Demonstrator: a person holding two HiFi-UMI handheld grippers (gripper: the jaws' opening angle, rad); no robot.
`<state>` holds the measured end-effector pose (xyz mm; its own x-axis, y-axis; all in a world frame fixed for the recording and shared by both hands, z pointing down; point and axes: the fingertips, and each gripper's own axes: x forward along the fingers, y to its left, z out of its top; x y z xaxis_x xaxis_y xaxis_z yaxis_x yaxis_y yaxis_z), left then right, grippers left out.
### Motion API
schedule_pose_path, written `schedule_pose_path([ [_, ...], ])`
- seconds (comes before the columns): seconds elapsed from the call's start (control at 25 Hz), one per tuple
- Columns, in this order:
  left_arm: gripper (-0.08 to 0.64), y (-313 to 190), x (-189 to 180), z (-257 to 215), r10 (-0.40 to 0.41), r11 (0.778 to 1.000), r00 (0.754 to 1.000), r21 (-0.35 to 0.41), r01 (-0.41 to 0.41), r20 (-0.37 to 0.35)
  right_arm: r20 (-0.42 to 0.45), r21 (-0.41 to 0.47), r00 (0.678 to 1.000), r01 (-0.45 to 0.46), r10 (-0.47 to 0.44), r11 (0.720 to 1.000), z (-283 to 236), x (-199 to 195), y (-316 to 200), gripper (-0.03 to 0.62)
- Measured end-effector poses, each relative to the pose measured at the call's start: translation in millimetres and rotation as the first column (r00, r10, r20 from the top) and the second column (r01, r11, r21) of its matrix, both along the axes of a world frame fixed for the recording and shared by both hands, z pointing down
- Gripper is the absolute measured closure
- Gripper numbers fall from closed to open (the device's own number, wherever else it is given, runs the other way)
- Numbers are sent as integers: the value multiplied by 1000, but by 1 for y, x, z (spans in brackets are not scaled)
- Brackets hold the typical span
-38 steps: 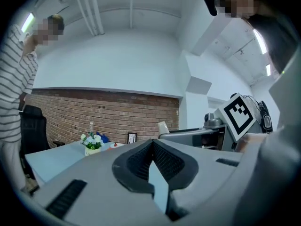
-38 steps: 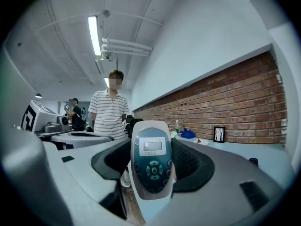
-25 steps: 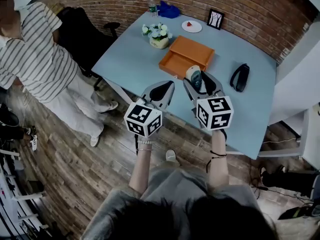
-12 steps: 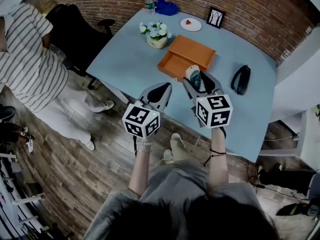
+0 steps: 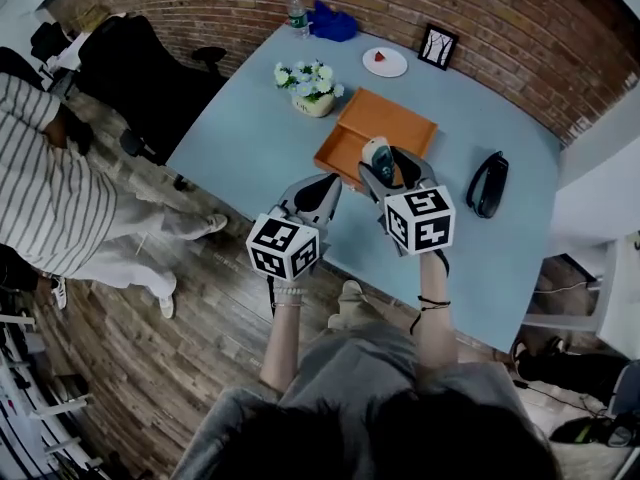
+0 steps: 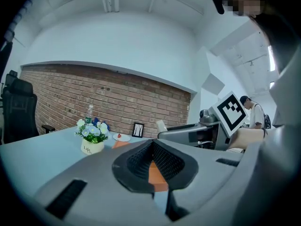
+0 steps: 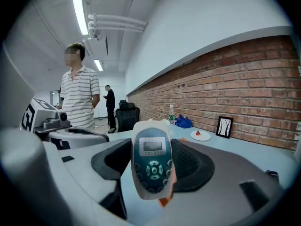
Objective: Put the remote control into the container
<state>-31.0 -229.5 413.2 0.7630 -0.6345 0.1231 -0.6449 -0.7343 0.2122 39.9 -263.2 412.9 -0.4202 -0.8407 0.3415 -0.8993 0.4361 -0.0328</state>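
My right gripper (image 5: 392, 164) is shut on a white remote control (image 7: 151, 161) with a dark teal face and a small screen; in the head view the remote control (image 5: 378, 155) hangs over the near edge of the orange container (image 5: 376, 133). That container is a shallow open tray on the pale blue table (image 5: 250, 118). My left gripper (image 5: 313, 193) hangs left of the right one, over the table's near edge, shut with nothing between its jaws. In the left gripper view the left gripper (image 6: 151, 150) has its pads meeting, with the orange container (image 6: 157, 176) showing below them.
A flower pot (image 5: 312, 86) stands left of the tray. A water bottle (image 5: 296, 6), blue cloth (image 5: 333, 21), small plate (image 5: 385, 62) and picture frame (image 5: 438, 46) line the far edge. A black object (image 5: 488, 183) lies to the right. A person in a striped shirt (image 5: 45, 188) stands at left.
Both grippers have moved forward toward the table, the remote now reaching the orange tray's near edge. The striped-shirt person has shifted left and farther away.
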Motion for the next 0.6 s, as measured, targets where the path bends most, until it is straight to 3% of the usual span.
schedule_pose_path([
  [0.6, 557, -64, 11, 52, 16, 991, 999, -137, -11, 33, -56, -204, 993, 91, -104, 975, 74, -2, -66, 330],
])
